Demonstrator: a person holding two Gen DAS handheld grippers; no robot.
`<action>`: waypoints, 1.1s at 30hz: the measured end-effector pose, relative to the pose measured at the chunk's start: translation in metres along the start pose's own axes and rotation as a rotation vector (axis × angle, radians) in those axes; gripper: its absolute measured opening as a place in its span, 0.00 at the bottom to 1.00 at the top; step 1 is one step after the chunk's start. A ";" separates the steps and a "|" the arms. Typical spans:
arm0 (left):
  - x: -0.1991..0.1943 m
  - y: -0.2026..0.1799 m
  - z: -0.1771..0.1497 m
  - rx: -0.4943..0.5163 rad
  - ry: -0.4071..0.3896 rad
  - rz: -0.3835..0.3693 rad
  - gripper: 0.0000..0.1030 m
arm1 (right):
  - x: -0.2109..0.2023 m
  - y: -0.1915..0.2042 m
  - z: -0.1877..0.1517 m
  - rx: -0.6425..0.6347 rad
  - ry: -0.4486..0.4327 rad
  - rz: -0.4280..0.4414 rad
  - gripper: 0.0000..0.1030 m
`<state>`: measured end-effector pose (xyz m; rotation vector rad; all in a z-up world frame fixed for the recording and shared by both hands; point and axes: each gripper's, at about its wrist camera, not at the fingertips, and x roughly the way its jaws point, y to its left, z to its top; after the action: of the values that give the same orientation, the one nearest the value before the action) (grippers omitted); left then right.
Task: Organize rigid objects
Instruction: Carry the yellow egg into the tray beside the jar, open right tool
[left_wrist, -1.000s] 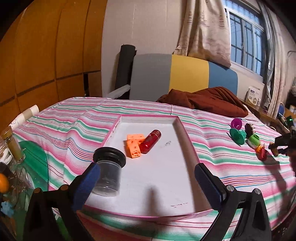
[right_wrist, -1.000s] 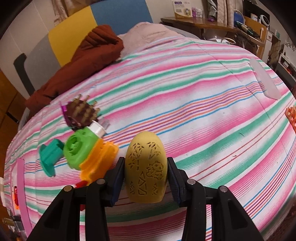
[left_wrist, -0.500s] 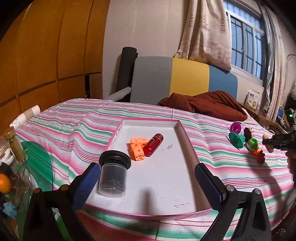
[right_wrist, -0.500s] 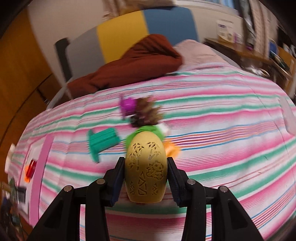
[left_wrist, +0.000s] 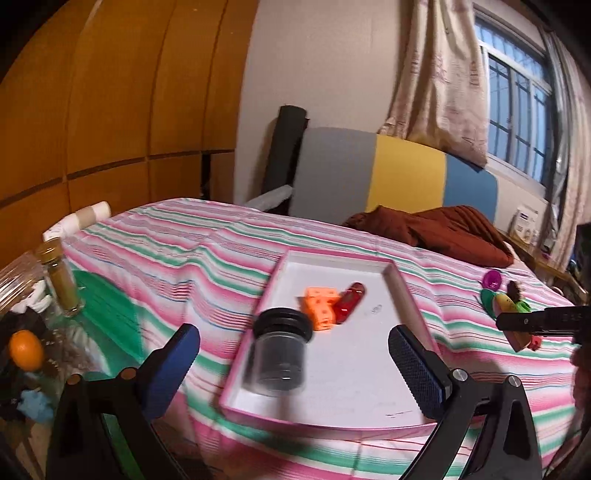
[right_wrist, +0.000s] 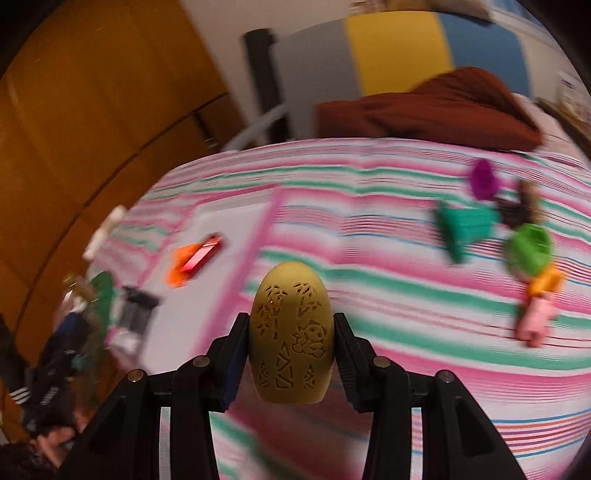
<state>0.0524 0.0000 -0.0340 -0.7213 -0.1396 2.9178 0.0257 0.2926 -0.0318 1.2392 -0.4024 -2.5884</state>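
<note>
My right gripper (right_wrist: 290, 350) is shut on a yellow carved egg (right_wrist: 290, 332) and holds it above the striped bed, right of the tray. That gripper also shows at the right edge of the left wrist view (left_wrist: 517, 332). A white tray with a pink rim (left_wrist: 400, 291) holds an orange block (left_wrist: 320, 308), a red cylinder (left_wrist: 350, 302) and a clear jar with a black lid (left_wrist: 279, 354). My left gripper (left_wrist: 293, 356) is open and empty, near the tray's front edge with the jar between its fingers' line of sight.
Loose toys lie on the bed to the right: a purple piece (right_wrist: 484, 179), a teal piece (right_wrist: 463, 229), a brown spiky piece (right_wrist: 524, 205), a green and orange piece (right_wrist: 530, 251). A brown blanket (left_wrist: 436, 230) lies at the back. Jars and an orange (left_wrist: 25, 349) stand at the left.
My right gripper has swung left with the egg, away from the toy pile and toward the tray. My left gripper has moved slightly; the tray contents have not moved.
</note>
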 end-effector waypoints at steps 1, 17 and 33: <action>-0.001 0.004 0.000 -0.010 -0.002 0.009 1.00 | 0.004 0.012 0.001 -0.017 0.007 0.021 0.43; -0.010 0.058 0.006 -0.201 -0.044 0.145 1.00 | 0.095 0.133 -0.015 -0.165 0.232 0.114 0.43; -0.006 0.067 0.003 -0.245 -0.019 0.171 1.00 | 0.111 0.143 -0.024 -0.109 0.301 0.103 0.44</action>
<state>0.0497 -0.0669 -0.0369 -0.7761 -0.4667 3.1056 -0.0092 0.1189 -0.0765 1.4957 -0.2542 -2.2587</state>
